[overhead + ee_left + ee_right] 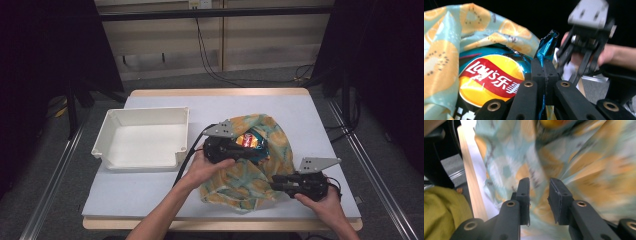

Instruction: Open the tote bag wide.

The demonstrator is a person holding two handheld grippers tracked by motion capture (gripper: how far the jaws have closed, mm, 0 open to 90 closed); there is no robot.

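**Pulling the crisp packet out of the fruit-print bag**

Gripping the sealed top edge of the crisp packet (489, 77) was the step I had in hand. My left gripper (544, 67) had its jaws pressed together on the teal foil crimp, which stood up between them in the left gripper view. The packet itself lay mostly inside the fruit-print cloth bag (250, 175), its red and yellow label showing through the bag's mouth near the middle of the table (295, 107). From the high view my left gripper (241, 148) sat over that opening, with my left hand (202, 167) behind it.

My right gripper (539, 195) was spread, nothing between its jaws, and pointed at the cloth close ahead; that picture was blurred, so I could not tell whether the tips touched the fabric. In the high view it (280, 183) lay at the bag's near right edge.

I judged the aim was to move the packet into the white bin (145, 137), which stood empty to the left, apart from the bag. The next move called for my right gripper to pinch the cloth and hold it down, so the packet could slide free instead of dragging the bag along.
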